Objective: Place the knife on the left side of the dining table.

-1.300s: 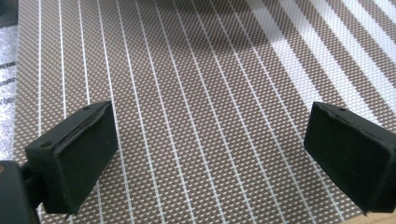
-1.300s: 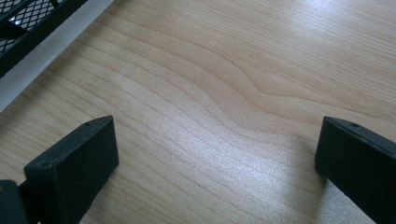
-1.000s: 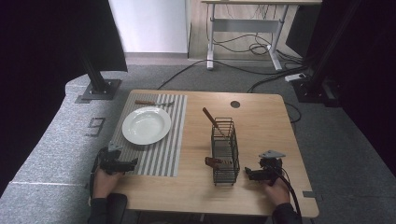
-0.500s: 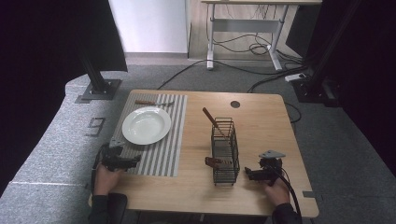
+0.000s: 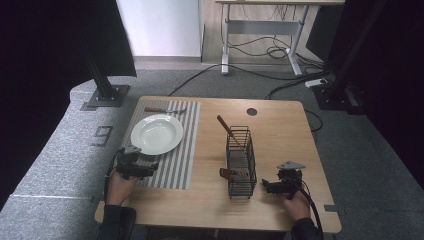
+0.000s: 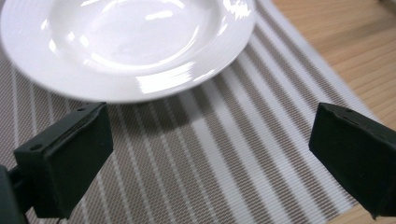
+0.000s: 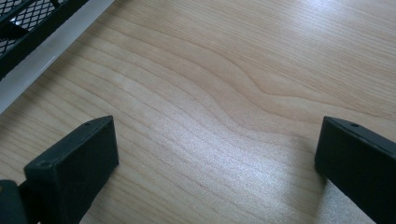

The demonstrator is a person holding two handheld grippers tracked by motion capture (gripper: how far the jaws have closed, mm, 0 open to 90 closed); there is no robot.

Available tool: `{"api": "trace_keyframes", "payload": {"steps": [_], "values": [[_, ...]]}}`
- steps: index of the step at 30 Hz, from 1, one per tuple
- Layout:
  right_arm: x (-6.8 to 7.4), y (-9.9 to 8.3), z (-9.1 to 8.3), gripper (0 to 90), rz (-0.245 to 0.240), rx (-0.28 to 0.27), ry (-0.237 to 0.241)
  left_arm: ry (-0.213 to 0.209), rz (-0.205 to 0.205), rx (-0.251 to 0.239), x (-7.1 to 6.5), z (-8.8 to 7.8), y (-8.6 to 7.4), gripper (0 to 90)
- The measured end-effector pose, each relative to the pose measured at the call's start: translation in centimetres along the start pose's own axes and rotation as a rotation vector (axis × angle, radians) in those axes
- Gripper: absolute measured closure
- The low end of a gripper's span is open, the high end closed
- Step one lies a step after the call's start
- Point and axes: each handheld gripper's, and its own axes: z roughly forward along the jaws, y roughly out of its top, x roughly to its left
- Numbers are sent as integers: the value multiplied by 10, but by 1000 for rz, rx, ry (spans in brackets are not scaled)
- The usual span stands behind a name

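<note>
A person sits at a light wooden desk (image 5: 280, 125), holding a two-jaw gripper in each hand. The left gripper (image 5: 150, 166) rests low over the near left corner of a grey-and-white striped placemat (image 5: 175, 150), just beside the near rim of a white plate (image 5: 156, 133) lying on that mat. In the left gripper view its jaws stand wide apart with nothing between them, the plate (image 6: 126, 42) rim just ahead and the striped mat (image 6: 210, 154) beneath.

The right gripper (image 5: 267, 186) sits on the desk near the front right edge, just beside a black wire basket (image 5: 241, 160). Its jaws are also wide and empty; the right gripper view shows bare wood (image 7: 224, 93) between them and the basket's base (image 7: 32, 23) at the upper left. A wooden-handled utensil (image 5: 227, 129) leans out of the basket's top, another wooden handle (image 5: 228, 173) pokes through its near left side, and a further utensil (image 5: 162, 110) lies on the mat beyond the plate.

The work looks barely begun. To take the plate well, the left gripper would likely need one jaw slid under the raised rim and one over it, closing gently since glazed china is slippery. The right gripper is best placed for a basket handle, approached along its length so the wires do not snag
</note>
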Motion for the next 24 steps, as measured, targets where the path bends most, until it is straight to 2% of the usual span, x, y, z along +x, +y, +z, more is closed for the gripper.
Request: {"api": "trace_keyframes", "payload": {"steps": [11, 20, 24], "values": [[0, 0, 0, 0, 0, 0, 0, -57, 49, -37, -22, 0, 30, 0], [0, 0, 0, 0, 0, 0, 0, -114, 52, -56, -33, 1, 44, 12], [0, 0, 0, 0, 0, 0, 0, -124, 54, -54, -36, 4, 47, 18]]}}
